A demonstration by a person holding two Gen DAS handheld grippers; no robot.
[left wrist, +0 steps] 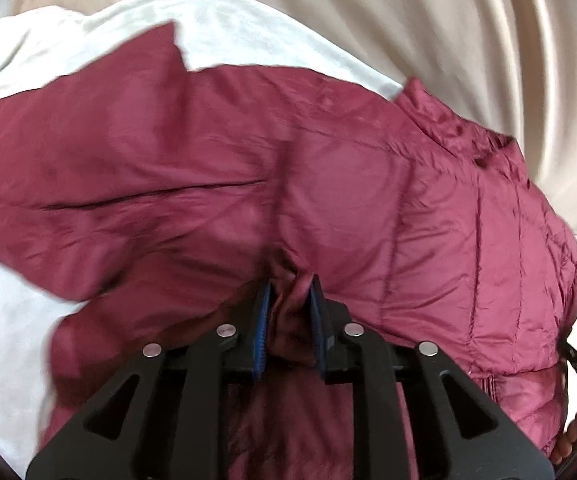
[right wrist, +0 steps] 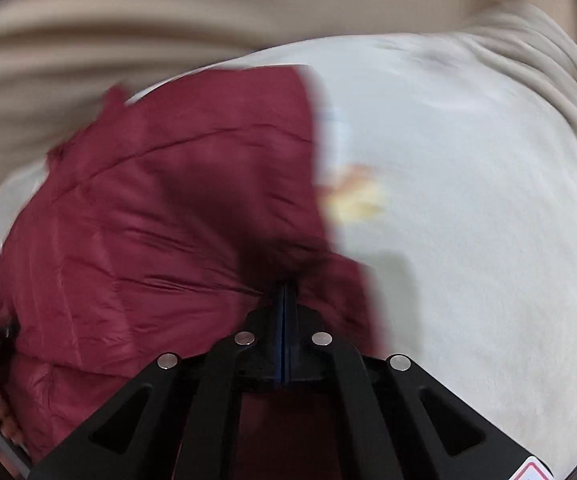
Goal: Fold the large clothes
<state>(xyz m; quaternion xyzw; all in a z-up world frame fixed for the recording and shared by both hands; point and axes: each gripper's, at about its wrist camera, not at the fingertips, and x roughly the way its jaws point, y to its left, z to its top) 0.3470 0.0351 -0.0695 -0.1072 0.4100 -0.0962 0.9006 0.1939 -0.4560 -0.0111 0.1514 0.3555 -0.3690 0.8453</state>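
Maroon quilted jacket (left wrist: 288, 168) lies spread on the pale bedsheet (left wrist: 16, 320), straight ahead of both tongs. Your left gripper (left wrist: 290, 292) stands slightly parted with a bunched fold between its pads (left wrist: 263, 316); I cannot tell whether they press it. Your right gripper (right wrist: 284, 292) is clenched tight on the jacket's hem, near its right edge. Lift now and the left side may slide free, since slick padded fabric slips easily, leaving the fold crooked.

Maroon quilted jacket (left wrist: 328, 184) spread flat
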